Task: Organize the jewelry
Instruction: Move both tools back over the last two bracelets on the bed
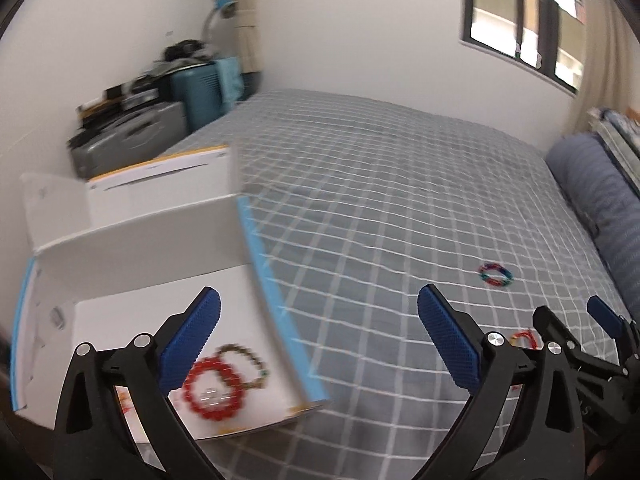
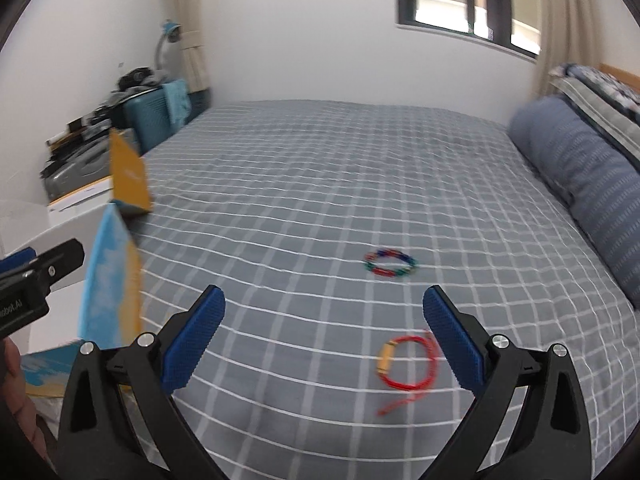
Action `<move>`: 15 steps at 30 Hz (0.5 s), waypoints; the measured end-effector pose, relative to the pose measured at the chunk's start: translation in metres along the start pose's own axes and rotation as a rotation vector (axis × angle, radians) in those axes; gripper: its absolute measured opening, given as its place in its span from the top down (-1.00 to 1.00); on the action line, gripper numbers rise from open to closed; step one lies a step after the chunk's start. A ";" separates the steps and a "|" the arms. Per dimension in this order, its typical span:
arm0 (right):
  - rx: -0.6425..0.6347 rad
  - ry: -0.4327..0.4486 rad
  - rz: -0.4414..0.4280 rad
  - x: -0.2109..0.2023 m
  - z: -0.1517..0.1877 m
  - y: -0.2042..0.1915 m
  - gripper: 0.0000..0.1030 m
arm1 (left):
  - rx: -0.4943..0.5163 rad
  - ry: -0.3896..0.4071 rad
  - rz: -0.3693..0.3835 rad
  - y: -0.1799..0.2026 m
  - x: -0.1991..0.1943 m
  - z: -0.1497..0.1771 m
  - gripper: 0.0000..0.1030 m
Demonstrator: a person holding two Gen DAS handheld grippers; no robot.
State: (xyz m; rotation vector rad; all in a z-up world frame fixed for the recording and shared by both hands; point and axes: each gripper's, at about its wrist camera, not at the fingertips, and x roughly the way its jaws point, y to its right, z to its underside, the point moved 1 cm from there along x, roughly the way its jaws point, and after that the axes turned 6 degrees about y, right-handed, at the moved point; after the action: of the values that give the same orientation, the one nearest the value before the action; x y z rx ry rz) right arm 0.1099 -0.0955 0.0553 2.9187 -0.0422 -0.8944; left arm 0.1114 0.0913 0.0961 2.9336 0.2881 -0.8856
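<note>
Right wrist: red cord bracelet [image 2: 408, 364] lies between open jaws

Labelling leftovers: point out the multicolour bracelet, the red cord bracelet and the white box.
multicolour bracelet [image 2: 391, 263]: right wrist view, near band.
red cord bracelet [image 2: 412, 385]: right wrist view, lower loop.
white box [image 1: 140, 248]: left wrist view, inner back wall.

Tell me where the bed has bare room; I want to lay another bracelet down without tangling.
Free: the checked bedcover from the multicoloured bracelet back to the wall, and between the white box and that bracelet. Crowded: the near right, where the red cord bracelet lies by the pillow.
</note>
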 end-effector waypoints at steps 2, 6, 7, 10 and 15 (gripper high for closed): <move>0.020 -0.010 0.027 0.002 0.007 0.018 -0.85 | 0.021 -0.010 0.027 0.018 0.008 -0.001 -0.89; 0.056 -0.033 0.061 0.009 0.021 0.043 -0.85 | 0.061 -0.018 0.071 0.051 0.026 0.001 -0.89; 0.064 -0.042 0.068 0.012 0.025 0.049 -0.85 | 0.072 -0.023 0.080 0.060 0.031 0.002 -0.89; 0.085 -0.072 0.089 0.022 0.038 0.061 -0.85 | 0.093 -0.037 0.123 0.083 0.047 0.006 -0.89; 0.082 -0.080 0.124 0.034 0.057 0.071 -0.85 | 0.105 -0.031 0.171 0.119 0.077 0.010 -0.89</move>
State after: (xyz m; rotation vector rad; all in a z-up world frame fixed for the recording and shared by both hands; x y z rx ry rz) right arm 0.1062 -0.1723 -0.0039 2.9146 -0.2682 -1.0115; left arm 0.1924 -0.0141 0.0454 2.9791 -0.0121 -0.9469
